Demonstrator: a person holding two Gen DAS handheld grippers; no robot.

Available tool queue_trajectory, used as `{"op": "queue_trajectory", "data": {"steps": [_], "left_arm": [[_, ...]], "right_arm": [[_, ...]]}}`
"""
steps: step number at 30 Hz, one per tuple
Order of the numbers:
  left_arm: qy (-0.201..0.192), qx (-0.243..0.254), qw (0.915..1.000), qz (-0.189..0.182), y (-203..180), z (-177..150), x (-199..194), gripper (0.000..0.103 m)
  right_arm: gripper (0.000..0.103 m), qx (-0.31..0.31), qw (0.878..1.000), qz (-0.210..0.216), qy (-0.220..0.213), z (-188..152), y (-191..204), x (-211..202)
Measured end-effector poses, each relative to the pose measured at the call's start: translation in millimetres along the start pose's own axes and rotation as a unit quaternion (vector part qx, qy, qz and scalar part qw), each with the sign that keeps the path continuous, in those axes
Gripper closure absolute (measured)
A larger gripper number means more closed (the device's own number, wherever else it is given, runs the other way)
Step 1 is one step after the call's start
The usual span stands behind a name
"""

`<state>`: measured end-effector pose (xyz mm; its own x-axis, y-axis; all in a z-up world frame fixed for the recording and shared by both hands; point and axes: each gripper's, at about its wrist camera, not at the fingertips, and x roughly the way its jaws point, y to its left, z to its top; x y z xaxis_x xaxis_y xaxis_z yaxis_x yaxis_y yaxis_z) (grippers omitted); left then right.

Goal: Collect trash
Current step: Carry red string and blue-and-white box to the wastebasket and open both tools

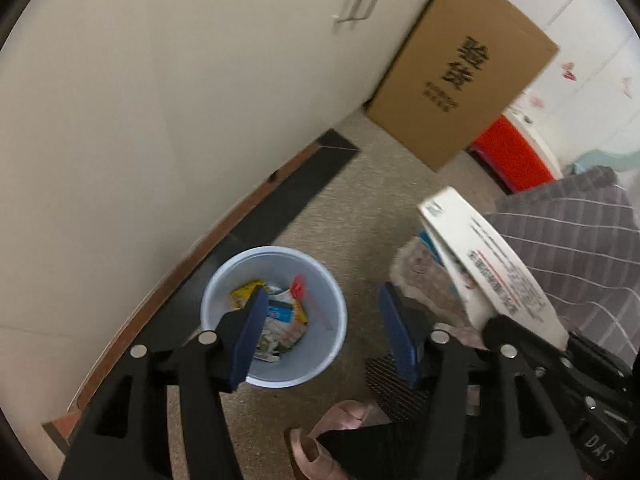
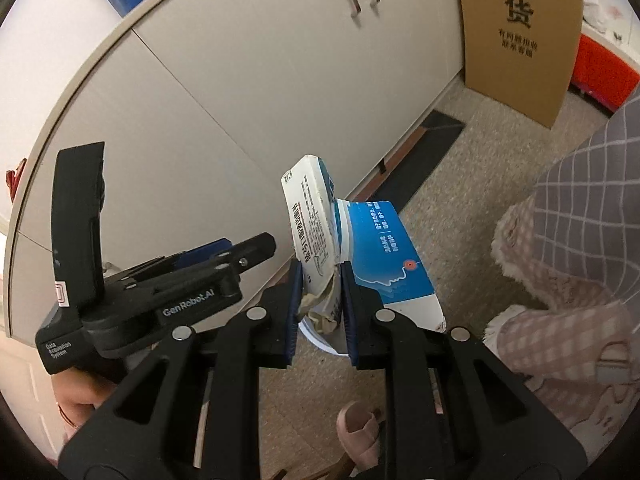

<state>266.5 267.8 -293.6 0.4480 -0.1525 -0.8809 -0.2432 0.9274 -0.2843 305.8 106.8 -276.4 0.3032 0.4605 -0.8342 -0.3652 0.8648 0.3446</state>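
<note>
A pale blue trash bin (image 1: 320,280) stands on the speckled floor by the cabinet, with several wrappers inside it (image 1: 280,312). My left gripper (image 1: 324,304) is open and empty, above the bin. My right gripper (image 2: 320,280) is shut on a torn white-and-blue carton (image 2: 360,236) and holds it above the bin, whose rim (image 2: 316,336) shows just below the carton. The carton also shows in the left wrist view (image 1: 492,264), to the right of the bin. The left gripper shows in the right wrist view (image 2: 256,248), to the left.
White cabinet doors (image 1: 160,120) run along the left. A large cardboard box (image 1: 464,76) leans against them farther off, with a red crate (image 1: 512,152) behind. The person's pink slipper (image 1: 328,436) and plaid pyjama leg (image 2: 580,240) are close on the right.
</note>
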Motion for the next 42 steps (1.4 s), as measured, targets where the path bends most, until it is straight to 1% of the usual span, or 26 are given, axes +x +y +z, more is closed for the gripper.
{"op": "queue_trajectory", "data": {"steps": [3,10,16,20,25,26,27,28,29,30,33,37,40,42], "left_arm": [[-0.001,-0.014,0.9999,0.0,7.9,-3.0,0.0,0.046],[-0.044,-0.02,0.9986,0.019,11.5,-10.8,-21.1,0.044],[-0.076,-0.018,0.9964,0.033,9.8,-10.2,-42.4,0.04],[-0.086,-0.012,0.9954,0.039,8.8,-9.7,-49.4,0.04],[-0.097,-0.028,0.9935,0.052,16.5,-6.3,-54.8,0.038],[-0.101,-0.032,0.9929,0.054,19.1,-5.4,-55.3,0.037],[-0.104,-0.039,0.9922,0.056,21.7,-4.5,-54.8,0.036],[-0.104,-0.048,0.9914,0.062,23.6,-3.5,-52.8,0.036],[-0.103,-0.055,0.9911,0.065,27.0,-2.7,-50.6,0.036],[-0.098,-0.062,0.991,0.067,30.6,-2.6,-48.1,0.036],[-0.089,-0.072,0.9906,0.075,38.2,-3.8,-42.1,0.036],[-0.076,-0.083,0.9916,0.065,43.4,-5.3,-37.6,0.035],[-0.078,-0.087,0.9916,0.056,40.2,-6.4,-41.6,0.035],[-0.082,-0.081,0.9921,0.049,34.0,-7.9,-47.4,0.035]], "right_arm": [[0.084,0.009,1.0,0.004,0.005,-6.3,0.0,6.9],[0.084,0.008,1.0,0.001,0.013,-13.4,5.3,16.0],[0.084,0.0,1.0,0.003,0.002,-11.8,11.8,14.1],[0.084,-0.007,1.0,0.004,-0.005,-9.8,19.1,14.2],[0.083,-0.022,1.0,0.008,-0.018,-3.5,30.0,16.2],[0.08,-0.024,0.999,0.012,-0.027,-2.2,31.2,17.3],[0.071,-0.022,0.999,0.011,-0.032,-1.2,31.5,18.9],[0.044,-0.016,0.999,0.009,-0.031,0.4,29.5,22.0],[0.032,-0.005,1.0,0.0,-0.03,1.5,26.0,26.1],[0.029,-0.001,1.0,-0.004,-0.03,2.1,23.7,28.6],[0.029,0.005,1.0,-0.012,-0.023,0.2,16.9,31.9],[0.029,0.016,0.999,-0.017,-0.029,-4.0,9.8,22.0],[0.029,-0.004,0.998,-0.033,-0.047,-5.6,17.4,3.8],[0.029,-0.015,0.997,-0.039,-0.063,-5.5,24.0,-9.1]]}}
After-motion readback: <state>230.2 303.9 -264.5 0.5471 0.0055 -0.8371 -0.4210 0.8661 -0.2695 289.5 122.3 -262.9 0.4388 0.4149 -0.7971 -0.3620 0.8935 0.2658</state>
